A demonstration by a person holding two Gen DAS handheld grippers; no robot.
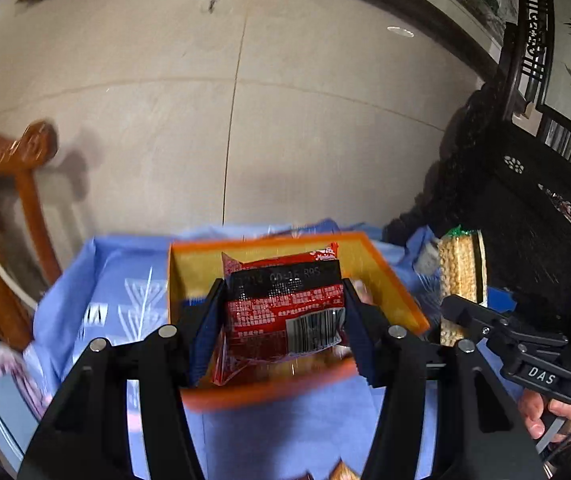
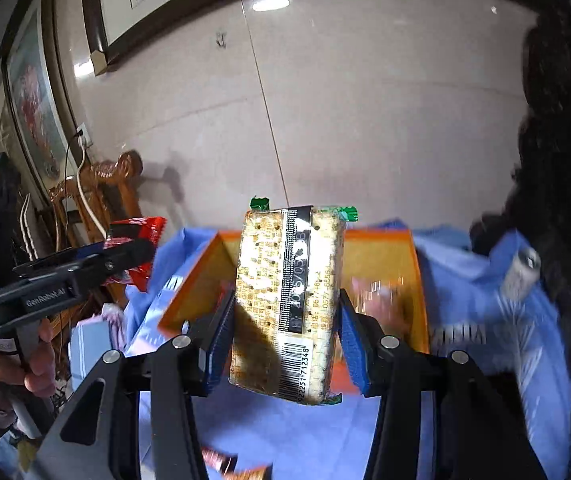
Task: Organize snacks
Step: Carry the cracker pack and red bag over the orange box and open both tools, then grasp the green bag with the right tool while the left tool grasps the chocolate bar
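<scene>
Red snack packet clamped in my left gripper above the orange tray, cracker pack pinched upright in my right gripper over the same tray, blue cloth beneath, tiled wall behind.

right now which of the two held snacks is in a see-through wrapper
The cracker pack in the right gripper: its biscuits show through the clear wrapper. The red snack packet in the left gripper is opaque printed foil.
</scene>
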